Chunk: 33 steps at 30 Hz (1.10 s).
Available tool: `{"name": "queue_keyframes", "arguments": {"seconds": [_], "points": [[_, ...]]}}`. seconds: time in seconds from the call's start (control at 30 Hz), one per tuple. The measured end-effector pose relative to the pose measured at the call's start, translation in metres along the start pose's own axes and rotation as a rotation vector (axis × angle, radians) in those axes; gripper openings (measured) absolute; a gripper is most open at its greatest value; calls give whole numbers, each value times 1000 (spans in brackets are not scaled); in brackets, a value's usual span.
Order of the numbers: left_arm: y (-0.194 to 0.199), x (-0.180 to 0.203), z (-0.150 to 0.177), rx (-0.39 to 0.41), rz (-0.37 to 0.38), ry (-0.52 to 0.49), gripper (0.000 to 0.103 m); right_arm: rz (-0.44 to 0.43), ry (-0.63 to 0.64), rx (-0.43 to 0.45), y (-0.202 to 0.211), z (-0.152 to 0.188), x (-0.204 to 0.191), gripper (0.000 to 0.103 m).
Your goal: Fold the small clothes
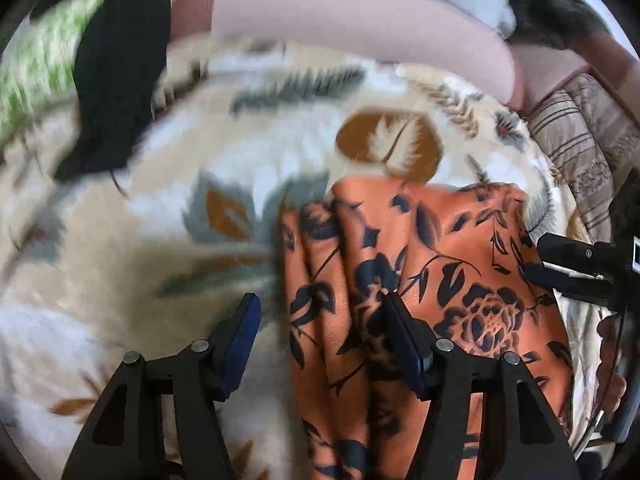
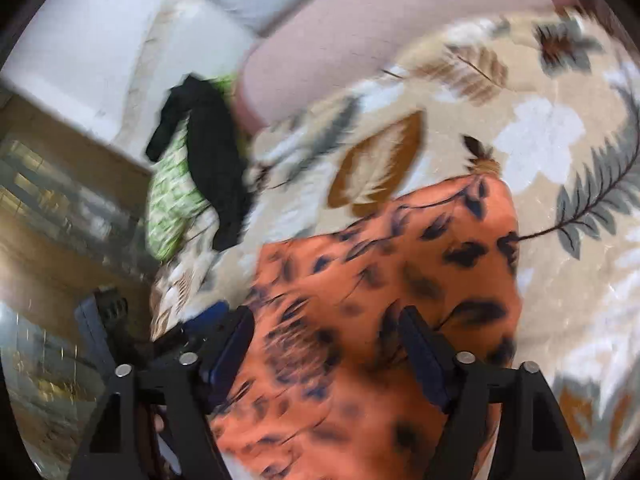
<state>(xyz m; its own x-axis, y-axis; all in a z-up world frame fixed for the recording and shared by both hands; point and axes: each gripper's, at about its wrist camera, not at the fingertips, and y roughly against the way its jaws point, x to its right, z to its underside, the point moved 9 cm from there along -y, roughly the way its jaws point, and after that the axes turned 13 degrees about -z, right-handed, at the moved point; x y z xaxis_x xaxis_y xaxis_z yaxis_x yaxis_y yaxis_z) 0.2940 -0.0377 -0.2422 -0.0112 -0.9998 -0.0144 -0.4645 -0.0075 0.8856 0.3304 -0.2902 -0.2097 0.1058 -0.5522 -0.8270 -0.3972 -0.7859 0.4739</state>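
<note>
An orange garment with dark blue flowers point(image 1: 424, 264) lies folded and wrinkled on a leaf-patterned blanket point(image 1: 140, 240). My left gripper point(image 1: 324, 320) hovers over the garment's left edge, open; its right finger is above the cloth and its left finger above the blanket. At the right edge of the left wrist view, my right gripper point(image 1: 568, 264) reaches in over the garment's right side. In the blurred right wrist view the orange garment point(image 2: 384, 272) fills the middle, and my right gripper point(image 2: 326, 332) stands open above it, with no cloth pinched between the pads.
A black garment point(image 1: 116, 80) drapes over a green-patterned one point(image 1: 36, 60) at the blanket's far left. A pink cushion point(image 1: 340, 20) runs along the back, and striped fabric point(image 1: 572, 140) lies at the right. The bed edge and tiled floor point(image 2: 48, 240) lie left.
</note>
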Motion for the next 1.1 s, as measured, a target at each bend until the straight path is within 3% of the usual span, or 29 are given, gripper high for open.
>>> {"name": "queue_keyframes", "arguments": {"seconds": [0.07,0.2,0.33,0.43,0.5,0.57,0.63,0.7,0.73,0.8,0.83,0.87,0.97,1.1], "points": [[15,-5,-2,49,32,38,65,-44,-38,27,5,0,1,79],[63,-16,7,132,22,39,65,-62,77,78,38,17,-43,79],[101,-9,51,175,26,0,65,-72,126,72,62,77,-71,79],[66,-9,83,84,-74,-49,66,-49,105,61,70,112,-58,84],[56,-16,93,40,-60,1,68,-2,60,0,51,128,-36,86],[76,-22,90,48,-55,53,67,32,65,-4,51,133,-38,86],[105,-25,84,107,-74,69,70,62,160,31,68,133,-67,86],[131,-24,79,159,-96,75,82,173,265,80,86,135,-87,87],[148,-24,80,184,-116,78,86,269,306,98,95,137,-93,87],[166,-23,85,208,-133,84,86,442,373,122,108,146,-97,92],[174,-22,87,218,-132,84,86,485,395,134,111,150,-99,95],[182,-21,91,225,-139,82,86,521,415,144,115,155,-101,102],[205,-19,101,254,-157,79,86,610,437,178,129,175,-106,103],[231,-16,109,304,-178,72,86,647,430,238,156,191,-108,103]]}}
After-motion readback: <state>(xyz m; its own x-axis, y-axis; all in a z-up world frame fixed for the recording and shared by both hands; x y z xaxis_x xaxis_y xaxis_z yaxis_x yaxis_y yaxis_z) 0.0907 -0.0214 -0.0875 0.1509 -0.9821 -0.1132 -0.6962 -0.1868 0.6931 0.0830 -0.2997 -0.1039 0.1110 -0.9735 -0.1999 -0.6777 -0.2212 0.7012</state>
